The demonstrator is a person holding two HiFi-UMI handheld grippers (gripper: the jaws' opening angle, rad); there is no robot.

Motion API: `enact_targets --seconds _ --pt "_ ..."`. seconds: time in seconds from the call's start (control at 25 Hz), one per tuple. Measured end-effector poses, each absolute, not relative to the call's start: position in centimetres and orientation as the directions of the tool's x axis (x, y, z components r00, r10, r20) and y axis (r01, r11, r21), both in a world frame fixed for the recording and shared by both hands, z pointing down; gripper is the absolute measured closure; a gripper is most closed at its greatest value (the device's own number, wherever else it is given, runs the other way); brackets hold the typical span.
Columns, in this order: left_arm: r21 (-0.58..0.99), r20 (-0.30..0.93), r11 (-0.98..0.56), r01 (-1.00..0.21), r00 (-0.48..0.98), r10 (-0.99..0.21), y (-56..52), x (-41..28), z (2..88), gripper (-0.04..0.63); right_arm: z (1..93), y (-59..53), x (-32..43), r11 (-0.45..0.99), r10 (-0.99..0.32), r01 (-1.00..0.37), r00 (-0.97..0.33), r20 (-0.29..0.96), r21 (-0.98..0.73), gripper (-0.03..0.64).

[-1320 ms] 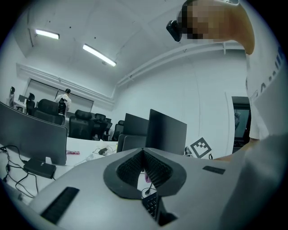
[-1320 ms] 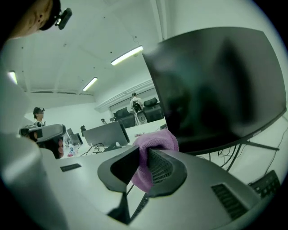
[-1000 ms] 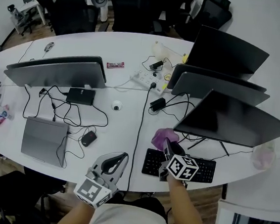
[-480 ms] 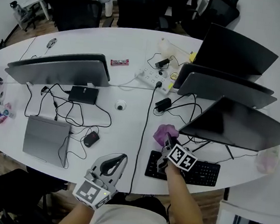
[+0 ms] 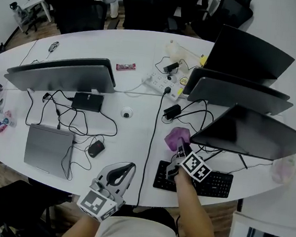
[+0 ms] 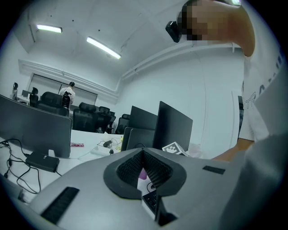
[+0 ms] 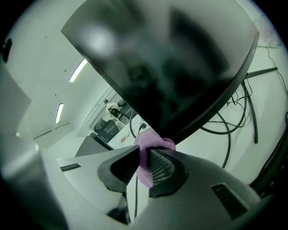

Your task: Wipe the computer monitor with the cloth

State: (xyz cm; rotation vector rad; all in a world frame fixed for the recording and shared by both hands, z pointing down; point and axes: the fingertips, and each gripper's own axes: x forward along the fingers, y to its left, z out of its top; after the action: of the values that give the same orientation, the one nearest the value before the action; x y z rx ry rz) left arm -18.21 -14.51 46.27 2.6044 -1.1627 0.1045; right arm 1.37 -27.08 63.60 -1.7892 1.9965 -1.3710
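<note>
Right fingers point(image 7: 164, 168) clamping purple cloth point(image 7: 150, 143), bunch pointing up at tilted monitor point(image 7: 171, 67)

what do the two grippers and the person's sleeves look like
Both the left gripper and right gripper have smooth grey shells with dark ribbed pads in a V-shaped notch. Each carries a white cube with black square markers. The person wears a light short-sleeved top.

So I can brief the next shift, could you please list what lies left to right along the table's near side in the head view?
grey laptop → mouse → purple cloth → tilted monitor
</note>
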Motion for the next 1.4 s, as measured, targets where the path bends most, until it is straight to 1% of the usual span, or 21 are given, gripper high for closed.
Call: enact_targets --seconds 0.28,0.68,1.0,1.4 --pt "0.236 0.169 -0.640 -0.731 0.679 -0.714 -14.3 -17.8 45.8 0.588 60.5 -27.1 1.4 -0.063 -0.875 -0.740 -0.282 0.394 -0.669 0.552" --pt "0.232 0.130 -0.650 -0.724 0.685 -0.716 -14.2 -17.1 44.7 0.588 55.3 -27.0 1.4 0.039 -0.899 -0.753 -0.314 0.307 -0.657 0.552" --pt "0.237 0.091 -0.652 -0.720 0.684 -0.723 -13.9 -17.1 43.7 0.588 51.9 -26.8 1.7 0.102 -0.911 -0.790 -0.318 0.262 -0.604 0.551" --pt "0.233 0.055 -0.670 -0.705 0.697 -0.715 -12.9 -16.4 42.5 0.588 46.3 -27.1 2.0 0.163 -0.924 -0.774 -0.337 0.180 -0.612 0.551"
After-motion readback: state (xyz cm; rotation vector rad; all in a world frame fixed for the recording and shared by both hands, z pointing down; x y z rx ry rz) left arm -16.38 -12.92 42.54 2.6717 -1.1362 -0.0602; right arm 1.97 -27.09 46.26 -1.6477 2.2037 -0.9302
